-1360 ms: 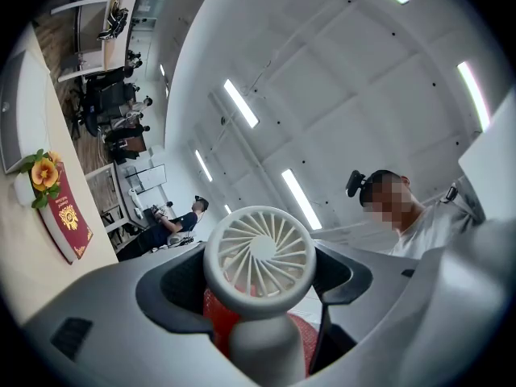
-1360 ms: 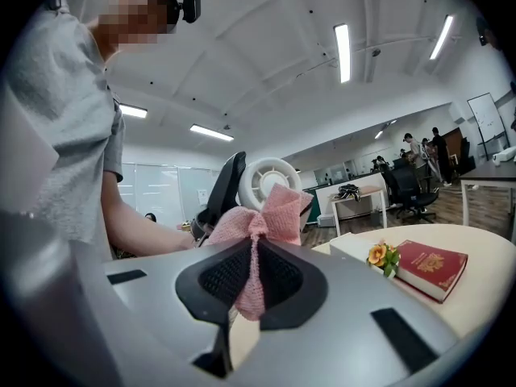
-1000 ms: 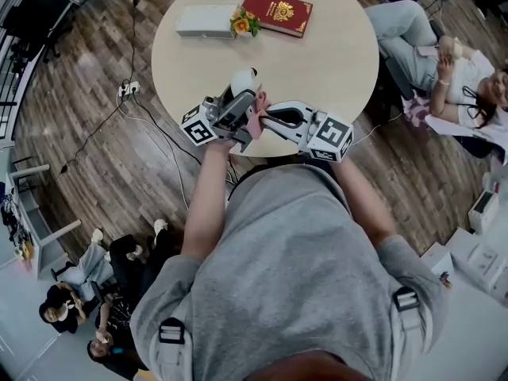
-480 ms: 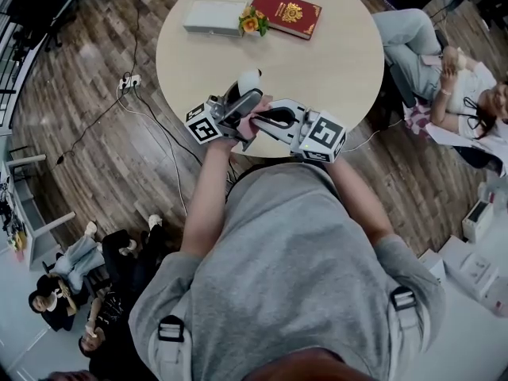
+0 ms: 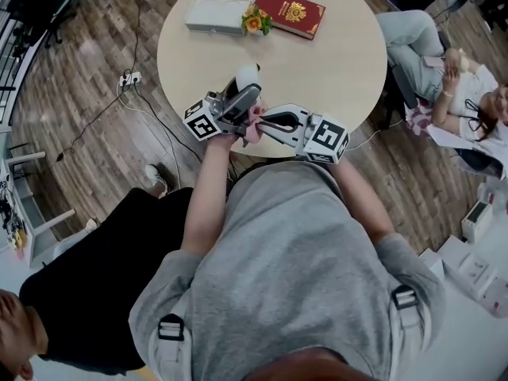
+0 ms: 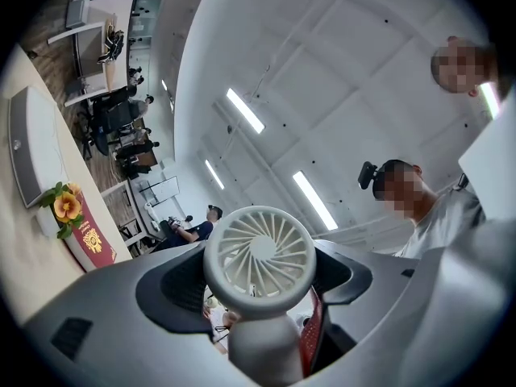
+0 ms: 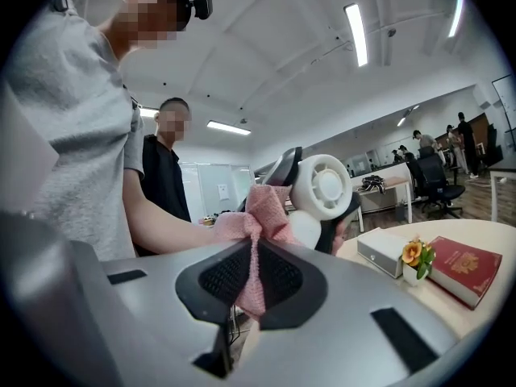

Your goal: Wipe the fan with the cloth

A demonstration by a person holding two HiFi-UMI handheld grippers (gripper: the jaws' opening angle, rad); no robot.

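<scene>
My left gripper [image 5: 238, 105] is shut on the handle of a small white hand-held fan [image 5: 247, 78], holding it above the near edge of the round table [image 5: 341, 62]. In the left gripper view the fan's round grille [image 6: 260, 256] stands just past the jaws. My right gripper [image 5: 262, 124] is shut on a pink cloth [image 5: 254, 125], whose bunched end [image 7: 262, 212] presses against the side of the fan [image 7: 322, 188] below its head. The cloth [image 7: 256, 272] hangs pinched between the right jaws.
At the table's far side lie a white box [image 5: 214, 14], a small flower ornament [image 5: 254, 22] and a red book [image 5: 290, 12]. A person in black [image 5: 95, 292] stands close at my left; another sits at the right [image 5: 452, 78]. Cables [image 5: 151, 125] run over the wooden floor.
The two grippers stay together at the table edge with the cloth shifting slightly against the fan. A person in black has stepped in at the lower left.
</scene>
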